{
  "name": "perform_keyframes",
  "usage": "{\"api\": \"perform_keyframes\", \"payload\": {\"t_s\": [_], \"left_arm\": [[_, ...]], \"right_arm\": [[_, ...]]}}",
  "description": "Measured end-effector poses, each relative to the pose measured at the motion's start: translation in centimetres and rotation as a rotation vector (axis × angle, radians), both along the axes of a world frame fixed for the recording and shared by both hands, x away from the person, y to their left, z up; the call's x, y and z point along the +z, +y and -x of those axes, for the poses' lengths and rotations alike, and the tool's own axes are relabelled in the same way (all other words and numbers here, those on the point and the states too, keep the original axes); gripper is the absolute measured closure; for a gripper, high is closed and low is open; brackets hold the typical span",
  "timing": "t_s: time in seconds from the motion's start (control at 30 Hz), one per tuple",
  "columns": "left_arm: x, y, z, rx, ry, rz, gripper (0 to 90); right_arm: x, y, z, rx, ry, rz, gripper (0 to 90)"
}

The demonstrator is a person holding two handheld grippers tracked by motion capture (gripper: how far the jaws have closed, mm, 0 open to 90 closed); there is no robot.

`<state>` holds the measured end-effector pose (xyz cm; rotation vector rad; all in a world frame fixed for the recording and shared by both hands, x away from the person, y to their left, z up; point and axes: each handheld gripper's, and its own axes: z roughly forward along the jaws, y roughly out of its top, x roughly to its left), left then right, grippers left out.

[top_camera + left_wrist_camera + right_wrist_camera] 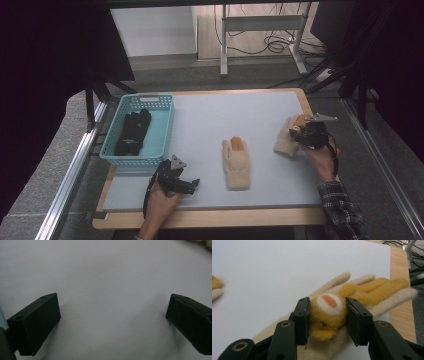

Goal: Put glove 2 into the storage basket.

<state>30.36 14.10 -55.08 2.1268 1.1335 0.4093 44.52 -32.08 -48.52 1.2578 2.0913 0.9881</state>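
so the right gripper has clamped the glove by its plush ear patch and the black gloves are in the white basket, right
Not quite: the basket is teal, not white, as the high view shows. The rest holds: the black gloves lie in it, and the right gripper is shut on the plush patch of the glove, as the right gripper view shows.

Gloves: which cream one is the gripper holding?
The cream glove near the table's right edge, clamped in the right gripper; the other cream glove lies alone mid-table.
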Motion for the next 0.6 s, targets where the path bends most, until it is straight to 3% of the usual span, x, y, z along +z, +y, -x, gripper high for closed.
{"api": "perform_keyframes", "payload": {"t_s": [0.27, 0.6], "left_arm": [[0.0, 0.0, 0.0, 0.000, 0.000, 0.000, 0.0], [0.0, 0.0, 0.0, 0.000, 0.000, -0.001, 0.0]], "right_arm": [[1.7, 1.7, 1.8, 0.090, -0.019, -0.032, 55.8], [3.2, 5.7, 4.6, 0.273, -0.024, -0.074, 55.7]]}}
